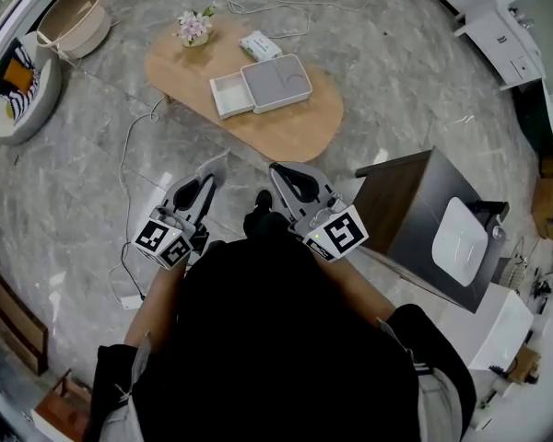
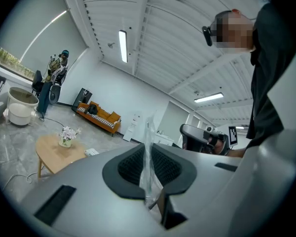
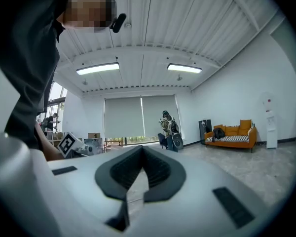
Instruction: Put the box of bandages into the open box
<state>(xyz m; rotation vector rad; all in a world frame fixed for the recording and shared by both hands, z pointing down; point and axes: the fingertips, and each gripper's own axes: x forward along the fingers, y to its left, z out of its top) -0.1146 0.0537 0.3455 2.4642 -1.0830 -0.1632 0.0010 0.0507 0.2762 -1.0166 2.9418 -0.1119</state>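
Box of bandages (image 1: 260, 44) sits at table (image 1: 295, 127) far edge, just beyond open box (image 1: 219, 99), well ahead of both grippers. R gripper (image 1: 278, 171) is nearer, jaws closed, empty. L gripper (image 1: 205, 184) jaws narrow, pinching clear film (image 2: 148, 147).

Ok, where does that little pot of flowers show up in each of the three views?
Head view: pot of flowers upper left of centre, at the far left end of the wooden table.
Left gripper view: lower left, on the same table.
Right gripper view: not in it.
Shared landmark: the wooden table links the head and left gripper views; the orange sofa links the two gripper views.
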